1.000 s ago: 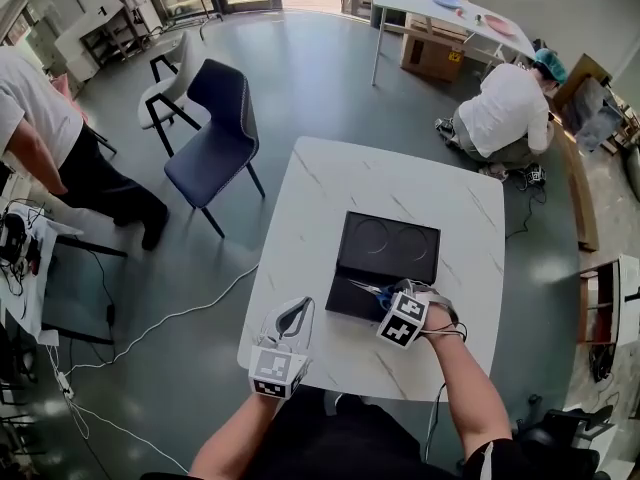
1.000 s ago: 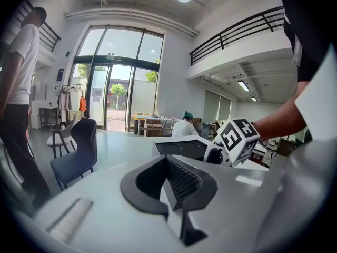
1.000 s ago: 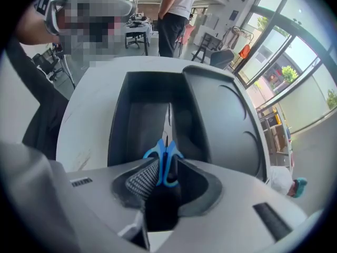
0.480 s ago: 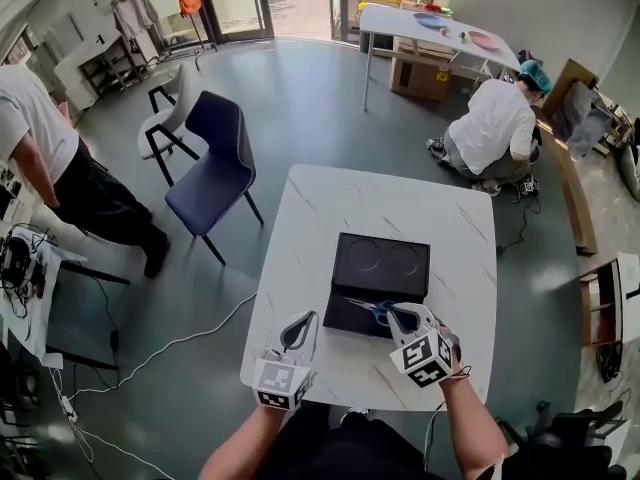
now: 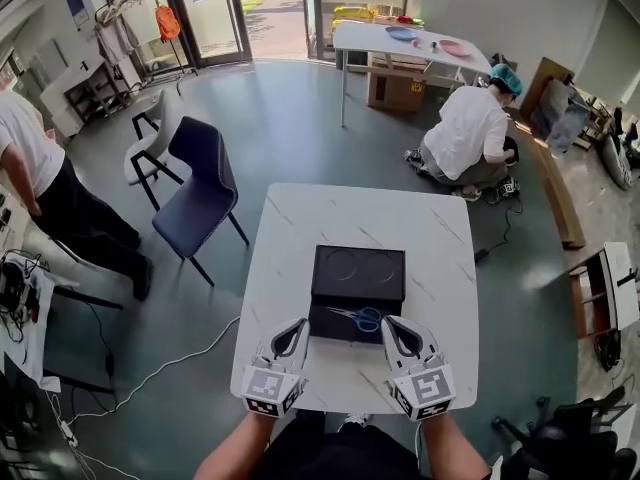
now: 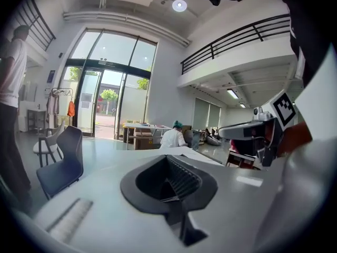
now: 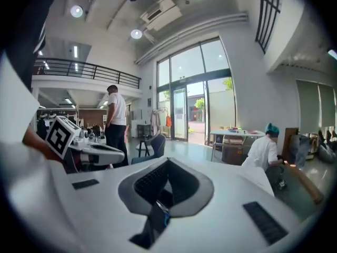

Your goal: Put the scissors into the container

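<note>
The scissors [image 5: 358,317], blue-handled with the blades pointing left, lie in the near part of the black container [image 5: 358,266] at the middle of the white marble table [image 5: 290,233]. Both grippers hover over the table's near edge, apart from the container. My left gripper [image 5: 299,325] is shut and holds nothing, left of the scissors. My right gripper [image 5: 389,323] is shut and holds nothing, just right of the scissors. In the left gripper view the jaws [image 6: 168,158] meet over bare table, and the right gripper [image 6: 254,133] shows beside them. The right gripper view shows shut jaws [image 7: 168,161] too.
A dark blue chair [image 5: 195,183] and a white chair [image 5: 150,148] stand left of the table. One person [image 5: 462,133] crouches on the floor beyond it, another [image 5: 45,193] stands at the far left. A white cable [image 5: 150,373] runs across the floor.
The right gripper let go of the scissors, which now lie in the container, and drew back to the near edge. The left gripper stayed near the edge.
</note>
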The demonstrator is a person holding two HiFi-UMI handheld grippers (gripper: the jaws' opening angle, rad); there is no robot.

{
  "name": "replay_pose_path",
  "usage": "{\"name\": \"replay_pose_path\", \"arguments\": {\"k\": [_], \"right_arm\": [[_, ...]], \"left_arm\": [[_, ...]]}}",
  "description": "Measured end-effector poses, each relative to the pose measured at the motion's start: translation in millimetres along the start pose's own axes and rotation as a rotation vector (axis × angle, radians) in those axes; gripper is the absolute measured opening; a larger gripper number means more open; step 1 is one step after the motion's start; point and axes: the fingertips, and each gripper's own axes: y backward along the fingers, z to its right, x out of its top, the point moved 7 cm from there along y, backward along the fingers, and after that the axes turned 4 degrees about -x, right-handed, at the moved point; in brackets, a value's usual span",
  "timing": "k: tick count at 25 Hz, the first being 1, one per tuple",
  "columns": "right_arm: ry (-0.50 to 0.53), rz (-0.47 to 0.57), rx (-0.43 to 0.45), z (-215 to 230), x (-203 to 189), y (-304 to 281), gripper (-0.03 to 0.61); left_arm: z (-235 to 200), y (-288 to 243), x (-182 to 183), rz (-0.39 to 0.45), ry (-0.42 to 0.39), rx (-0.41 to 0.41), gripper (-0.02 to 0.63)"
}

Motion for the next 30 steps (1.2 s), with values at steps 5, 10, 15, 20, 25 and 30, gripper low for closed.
{"name": "replay_pose_path", "arguments": {"k": [5, 10, 15, 20, 25, 30], "right_arm": [[-0.022, 0.066, -0.084, 11, 5, 14, 0.006], [-0.065, 0.096, -0.157, 15, 11, 18, 0.005], [-0.053, 0.123, -0.17, 16, 24, 19, 0.005], [-0.023, 0.157, -0.165, 11, 34, 23, 0.005], [-0.003, 0.177, -0.139, 1, 35, 24, 0.005], [0.025, 0.181, -0.106, -5, 34, 21, 0.005]], "left_arm": [[2, 1, 11, 0.016, -0.014, -0.008, 0.008], [2, 0, 22, 0.03, 0.014, 0.006, 0.008], [6, 2, 30, 0.039, 0.002, -0.003, 0.008], [6, 6, 38, 0.059, -0.003, 0.009, 0.008], [8, 12, 36, 0.066, -0.008, 0.014, 0.008], [11, 15, 32, 0.064, 0.002, 0.019, 0.008]]}}
